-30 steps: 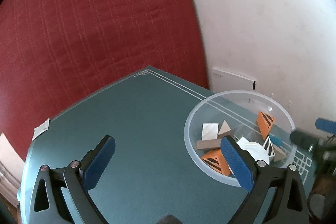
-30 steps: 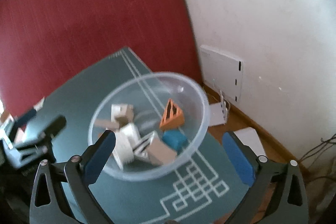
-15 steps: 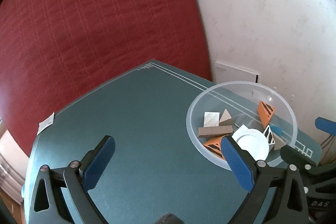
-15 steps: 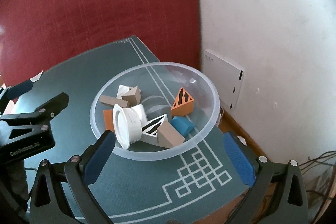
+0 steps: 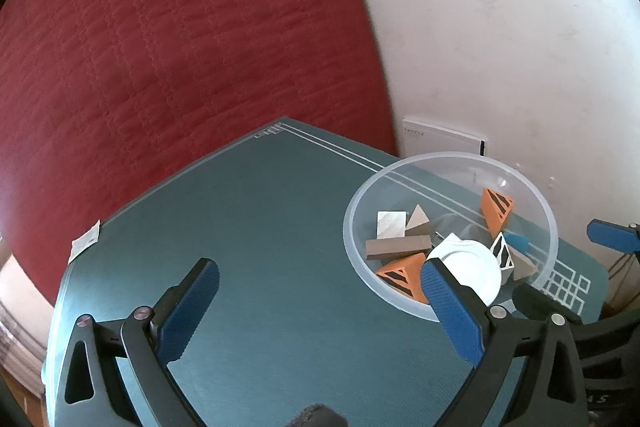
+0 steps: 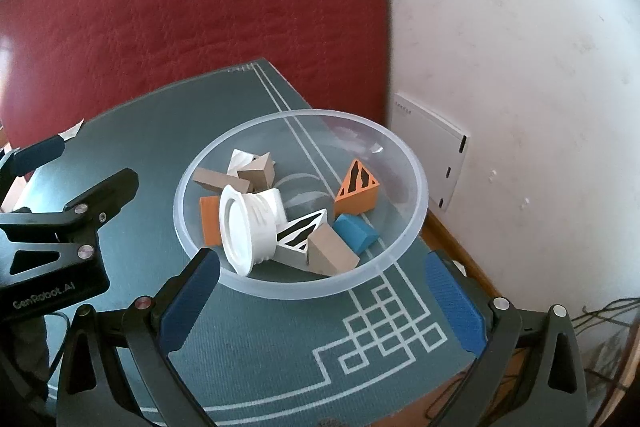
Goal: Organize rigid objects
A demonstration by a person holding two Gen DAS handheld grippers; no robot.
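A clear plastic bowl (image 6: 300, 113) stands on the teal mat near its right corner. It holds a white ribbed round piece (image 6: 248, 227), an orange striped wedge (image 6: 356, 187), a blue block (image 6: 356, 231), a tan wedge (image 6: 332, 251) and several other blocks. My right gripper (image 6: 320, 267) is open just in front of the bowl's near rim, holding nothing. My left gripper (image 5: 316, 275) is open over bare mat, left of the bowl (image 5: 348, 227). Its right finger (image 5: 448, 307) overlaps the bowl's near edge in the view. The white piece (image 5: 468, 263) shows there too.
The teal mat (image 5: 260, 227) has white line patterns and ends close behind and to the right of the bowl. A red quilted surface (image 5: 160, 47) rises behind, with a white wall (image 6: 520, 67) and a white box (image 6: 432, 147) to the right. A paper scrap (image 5: 86, 241) lies at the mat's left corner.
The right wrist view was blurred by motion and is now sharp, looking lower into the bowl. The two grippers have drawn closer together. Both stay open, and the blocks have shifted little.
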